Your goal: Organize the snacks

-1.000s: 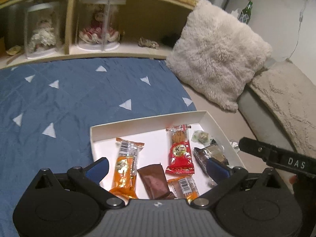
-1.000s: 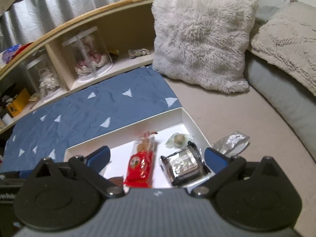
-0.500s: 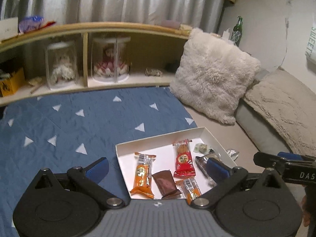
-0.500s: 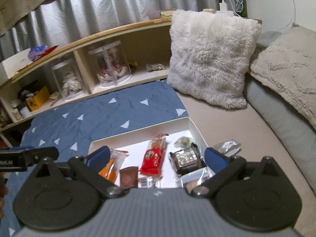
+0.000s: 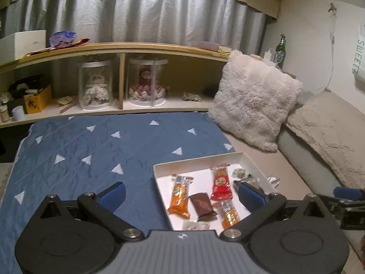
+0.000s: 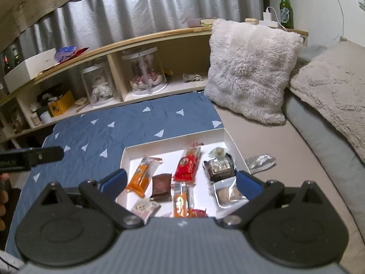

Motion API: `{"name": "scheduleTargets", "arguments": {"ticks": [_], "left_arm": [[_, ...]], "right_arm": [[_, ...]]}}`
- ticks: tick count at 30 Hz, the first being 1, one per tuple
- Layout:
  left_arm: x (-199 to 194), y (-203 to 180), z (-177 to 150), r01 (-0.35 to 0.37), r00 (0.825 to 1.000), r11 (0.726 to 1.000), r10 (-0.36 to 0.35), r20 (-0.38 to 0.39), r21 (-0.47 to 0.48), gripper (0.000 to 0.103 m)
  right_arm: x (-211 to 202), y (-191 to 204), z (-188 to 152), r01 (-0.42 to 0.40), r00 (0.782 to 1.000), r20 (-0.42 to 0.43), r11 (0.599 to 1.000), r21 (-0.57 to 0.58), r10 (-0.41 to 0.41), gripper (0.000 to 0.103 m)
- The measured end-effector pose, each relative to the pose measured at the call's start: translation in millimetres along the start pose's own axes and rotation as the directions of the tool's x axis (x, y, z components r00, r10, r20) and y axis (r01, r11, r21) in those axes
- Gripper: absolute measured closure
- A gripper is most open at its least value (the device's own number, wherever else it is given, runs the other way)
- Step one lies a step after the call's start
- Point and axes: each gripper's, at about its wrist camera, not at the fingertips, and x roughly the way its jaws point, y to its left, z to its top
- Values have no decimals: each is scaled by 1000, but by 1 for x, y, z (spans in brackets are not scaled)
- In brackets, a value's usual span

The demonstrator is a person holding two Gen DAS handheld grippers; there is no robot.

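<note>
Both grippers pulled back and up; left gripper (image 5: 181,195) and right gripper (image 6: 181,182) spread, empty. White tray (image 6: 173,142) looks filled; I judge sorting nearly done.

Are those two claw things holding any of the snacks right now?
No. The left hand-held gripper and right hand-held gripper are both open and empty; the snacks lie in the white tray.

Left hand-held gripper (image 5: 181,194) and right hand-held gripper (image 6: 181,182) both gape wide, holding nothing.
</note>
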Motion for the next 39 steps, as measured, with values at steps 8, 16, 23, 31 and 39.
{"name": "scheduleTargets", "arguments": {"ticks": [8,16,23,31,39], "left_arm": [[-23,7,-29,-18,1000,1000,18,1,16,0],[-33,14,-58,-18,1000,1000,18,18,-4,0],[-24,17,-81,-68,997,998,68,25,-2,0],[-16,15,-98,-102,995,994,101,22,35,0],[-16,13,-106,-116,993,992,114,39,47,0]], "right_arm": [[-24,6,-19,0,1000,16,1000,-27,0,1],[-34,17,-39,-17,999,29,997,-77,20,1],[-24,15,-62,-5,999,42,997,-76,8,1],[-14,21,-82,58,997,66,991,-124,-50,1],[-4,22,-94,66,996,65,986,-155,-56,1]]}}
